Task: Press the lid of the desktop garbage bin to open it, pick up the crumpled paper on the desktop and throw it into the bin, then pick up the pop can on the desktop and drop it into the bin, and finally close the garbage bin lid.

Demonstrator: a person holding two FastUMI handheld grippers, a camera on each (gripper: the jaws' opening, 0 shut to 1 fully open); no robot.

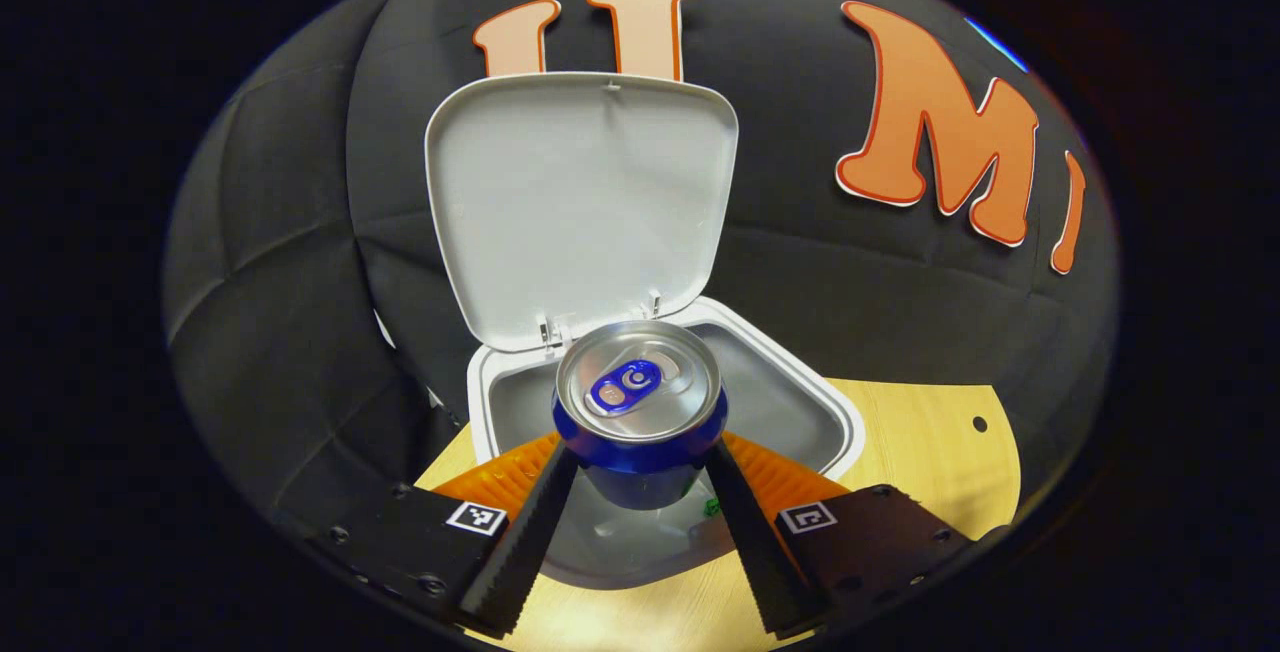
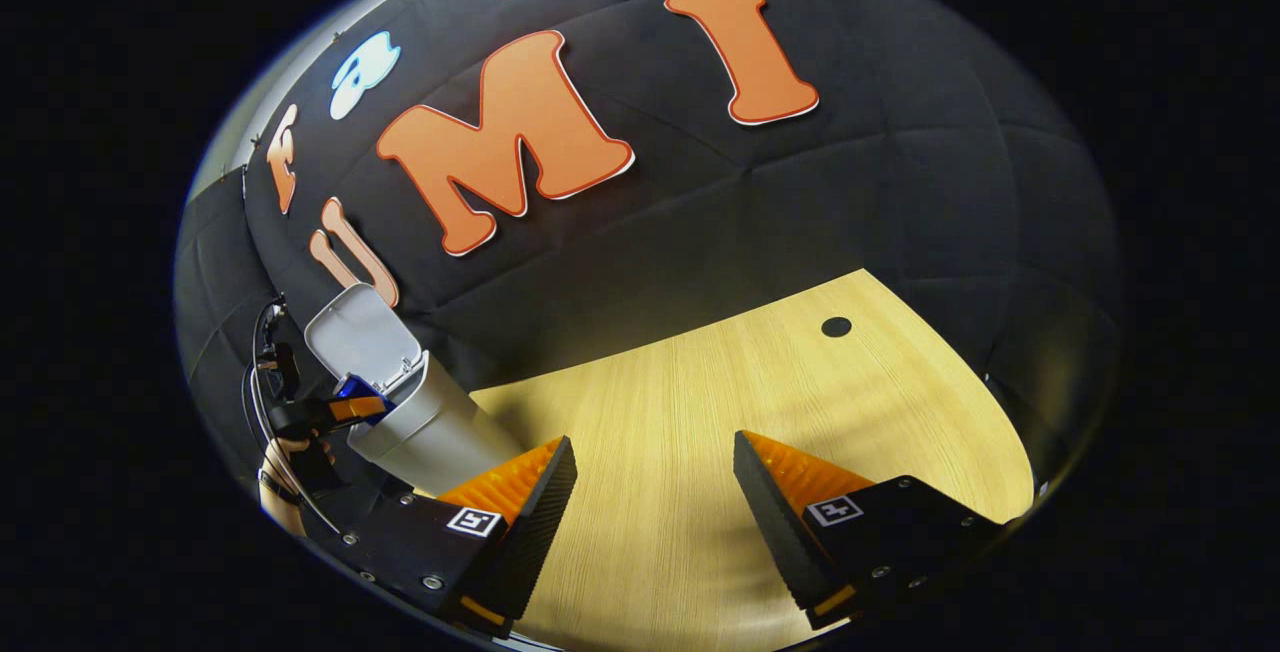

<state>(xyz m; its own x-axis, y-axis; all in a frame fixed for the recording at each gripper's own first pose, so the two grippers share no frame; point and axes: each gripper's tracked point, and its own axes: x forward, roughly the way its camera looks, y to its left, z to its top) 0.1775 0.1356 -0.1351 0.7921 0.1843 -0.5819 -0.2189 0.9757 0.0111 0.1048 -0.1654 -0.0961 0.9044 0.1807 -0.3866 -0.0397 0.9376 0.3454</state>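
Over open bin (image 1: 800, 382), clawed can (image 1: 640, 402)

The left hand-held gripper (image 1: 640, 467) is seen from its own camera with its two fingers angled inward, both pressing against the sides of a can (image 1: 640, 412) held upright between them. In the right gripper view, this same hand-held gripper appears far off at the left edge, with the person's hand (image 2: 290, 467) wrapped around its handle and cables trailing behind it. The right hand-held gripper (image 2: 655, 477) has its two fingers spread wide apart with nothing between them, and it is tilted, hanging above the bench (image 2: 700, 392).
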